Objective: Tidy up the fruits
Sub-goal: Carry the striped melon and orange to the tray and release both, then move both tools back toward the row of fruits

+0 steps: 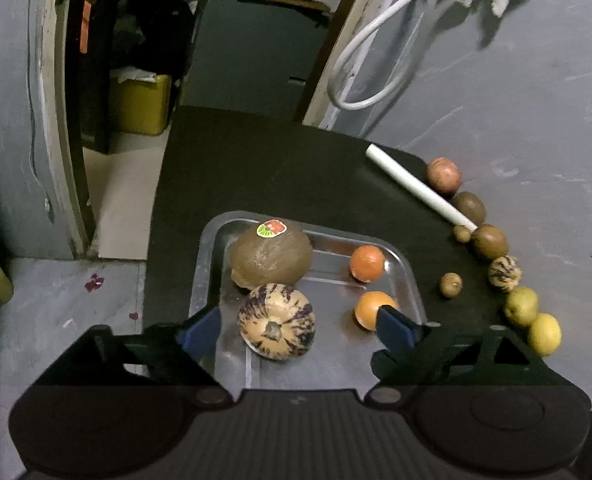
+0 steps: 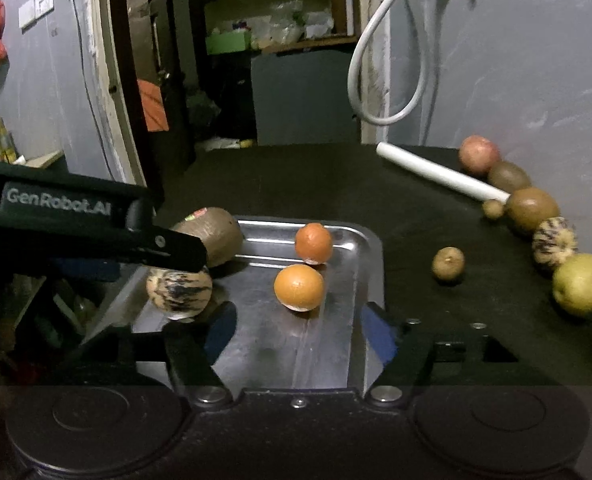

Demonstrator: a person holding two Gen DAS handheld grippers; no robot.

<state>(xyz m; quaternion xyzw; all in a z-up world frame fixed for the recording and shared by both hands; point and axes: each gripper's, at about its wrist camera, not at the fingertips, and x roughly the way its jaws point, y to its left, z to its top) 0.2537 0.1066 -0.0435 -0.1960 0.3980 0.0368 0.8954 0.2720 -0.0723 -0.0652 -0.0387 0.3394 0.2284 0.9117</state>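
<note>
A steel tray on the black table holds a brown stickered melon, a striped cream-and-purple fruit and two oranges. My left gripper is open above the tray, its fingers apart on either side of the striped fruit without touching it; it also shows in the right wrist view. My right gripper is open and empty over the tray's near end.
Along the table's right edge by the grey wall lies a row of fruits: a reddish one, brown ones, a striped one, yellow ones. A small brown fruit and a white tube lie nearby.
</note>
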